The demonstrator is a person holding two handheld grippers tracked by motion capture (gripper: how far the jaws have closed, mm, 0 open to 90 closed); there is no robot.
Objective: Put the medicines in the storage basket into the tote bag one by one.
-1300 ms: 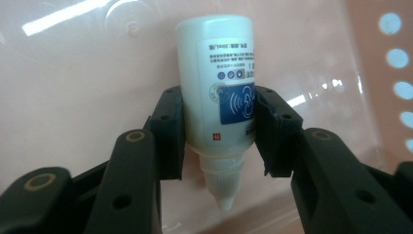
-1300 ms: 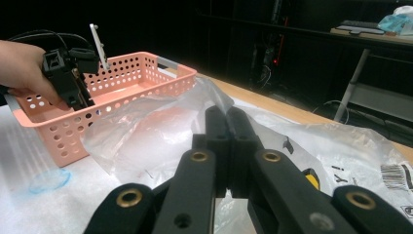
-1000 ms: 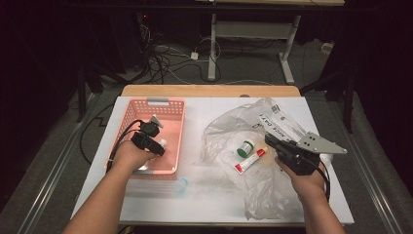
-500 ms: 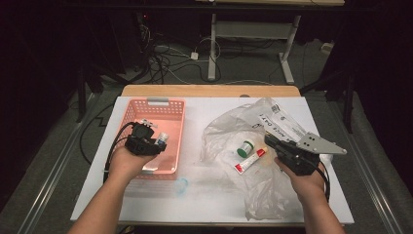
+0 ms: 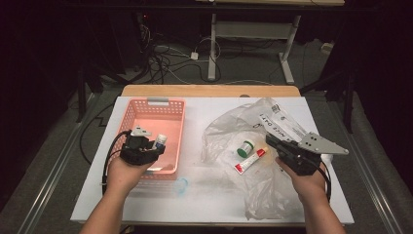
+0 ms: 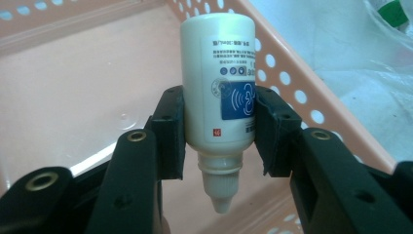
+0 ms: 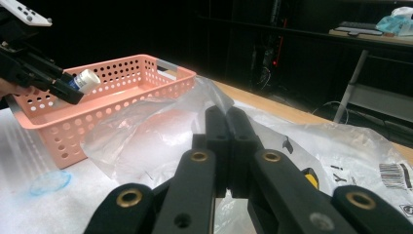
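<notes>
At the left of the table sits a pink basket (image 5: 171, 117), open side up so small things can be dropped in from above; the left gripper (image 5: 151, 146) hangs over its near half with its jaws clamped on a small white bottle (image 6: 219, 83), one pad on each side of the body; in the left gripper view the nozzle points back toward the hand and the flat base leads, a hold that looks chosen to let the bottle go down into the basket without snagging the wall. Just in front of the basket a small blue cap (image 5: 181, 184) lies loose on the white table (image 5: 204, 204). Further right a crumpled clear plastic bag (image 5: 229, 126) is spread flat; a green-capped jar (image 5: 245, 147) and a red-and-white tube (image 5: 250, 161) rest at it, probably next to be moved. At the right edge of the bag the right gripper (image 5: 271, 140) holds low, jaws pressed together on nothing, tips aimed toward the tube; it seems parked there to wait.
</notes>
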